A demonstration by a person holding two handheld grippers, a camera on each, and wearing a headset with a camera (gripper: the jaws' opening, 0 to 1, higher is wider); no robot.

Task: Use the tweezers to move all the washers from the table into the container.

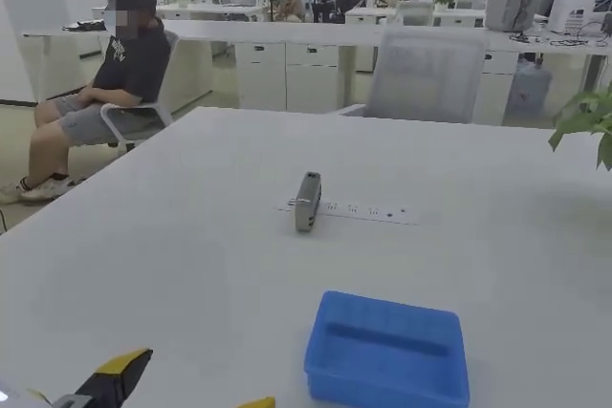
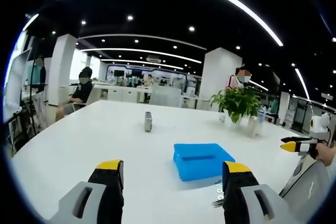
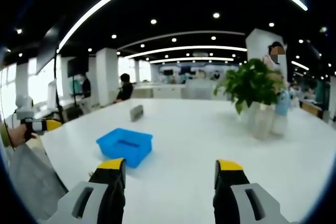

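The blue container (image 1: pixel 387 351) sits open and looks empty on the white table (image 1: pixel 191 236), near its front edge. In the left gripper view the container (image 2: pixel 202 159) lies ahead, and a few small washers (image 2: pixel 219 188) and thin metal tweezers (image 2: pixel 217 202) lie just in front of its near right corner. My left gripper (image 2: pixel 172 166) is open and holds nothing; its yellow tips (image 1: pixel 120 368) poke in at the bottom left of the head view. My right gripper (image 3: pixel 170 165) is open and empty, with the container (image 3: pixel 125 145) ahead to its left. Each gripper shows far off in the other's view (image 2: pixel 294 144) (image 3: pixel 39 125).
A white power strip with a grey adapter (image 1: pixel 308 202) lies mid-table beyond the container. A potted plant (image 3: pixel 254 85) and bottles stand toward the table's right side. An office chair (image 1: pixel 426 74) is at the far edge. A seated person (image 1: pixel 115 74) is back left.
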